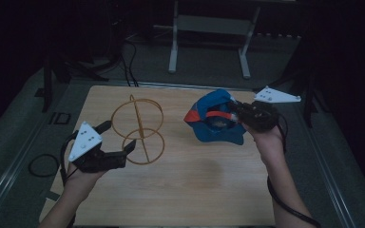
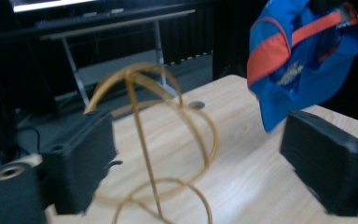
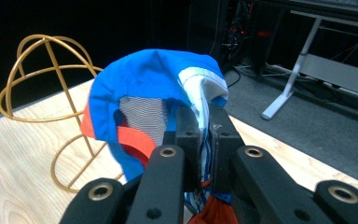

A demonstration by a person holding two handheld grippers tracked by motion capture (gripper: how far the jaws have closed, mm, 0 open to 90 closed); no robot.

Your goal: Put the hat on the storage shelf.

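High view: right claw point(image 1: 240, 114) clamped on blue cap point(image 1: 214, 121), brim hanging toward bench point(image 1: 195, 190); left claw point(image 1: 119, 137) apart by upright wire stand point(image 1: 138, 130), base blurred.

Blue cap point(image 1: 217, 124) with orange trim; gold wire stand point(image 1: 138, 130).

Blue cap point(image 2: 303, 60) cut off by top edge in left gripper view; its crown and what holds it lie outside. Gold wire stand point(image 2: 154, 140) blurred there, base cut by bottom edge. Right gripper view: cap's lower part hidden behind black jaws.
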